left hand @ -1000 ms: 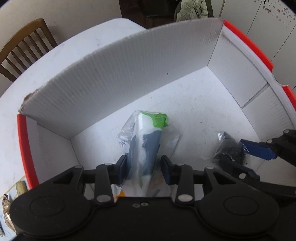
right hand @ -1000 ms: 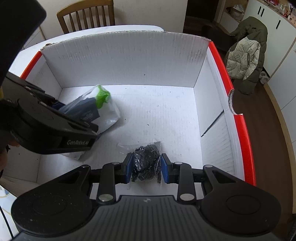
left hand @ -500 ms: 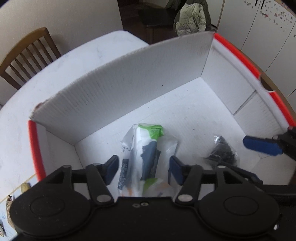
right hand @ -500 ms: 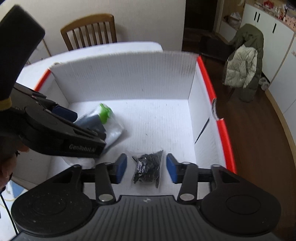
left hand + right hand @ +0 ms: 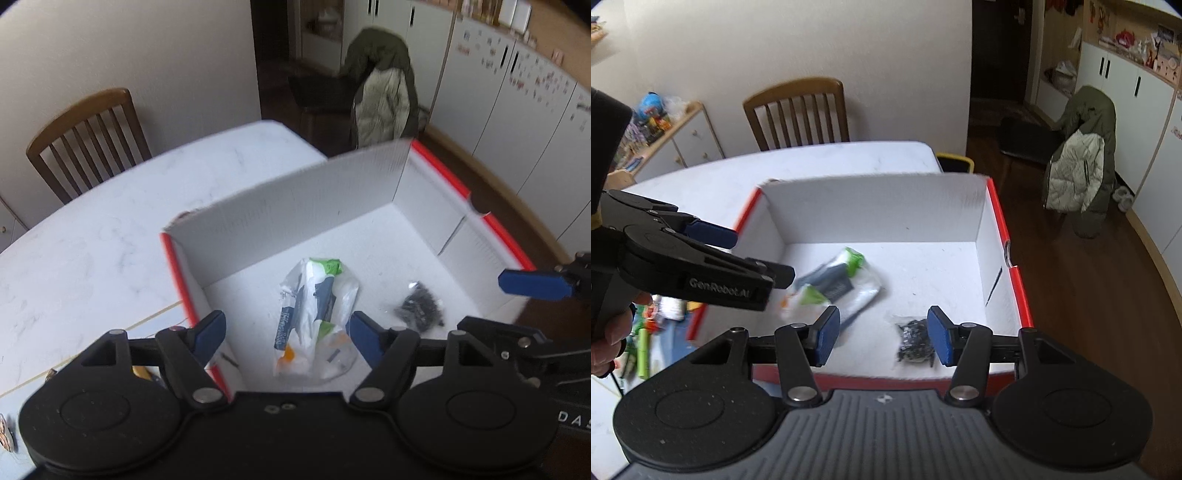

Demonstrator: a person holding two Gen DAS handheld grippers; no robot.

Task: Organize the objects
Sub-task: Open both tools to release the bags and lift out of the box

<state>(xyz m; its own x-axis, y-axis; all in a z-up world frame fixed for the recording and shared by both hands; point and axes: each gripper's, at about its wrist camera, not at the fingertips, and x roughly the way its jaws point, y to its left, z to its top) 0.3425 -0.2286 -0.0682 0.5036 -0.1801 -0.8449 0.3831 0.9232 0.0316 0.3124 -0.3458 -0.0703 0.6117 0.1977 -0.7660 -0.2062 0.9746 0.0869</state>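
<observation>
Both grippers are up above the white box (image 5: 295, 199) with the red rim, sitting on the white tabletop (image 5: 92, 236). Left gripper (image 5: 288, 330) has its jaws spread wide and holds nothing; the plastic-wrapped packet (image 5: 314, 310) with the green end lies flat on the box floor under it. Right gripper (image 5: 882, 336) is the same deal, jaws wide apart and empty, with the small clear bag of black bits (image 5: 914, 341) on the floor near the right wall, a little apart from the packet. Wooden chair (image 5: 798, 110) behind the tabletop.
</observation>
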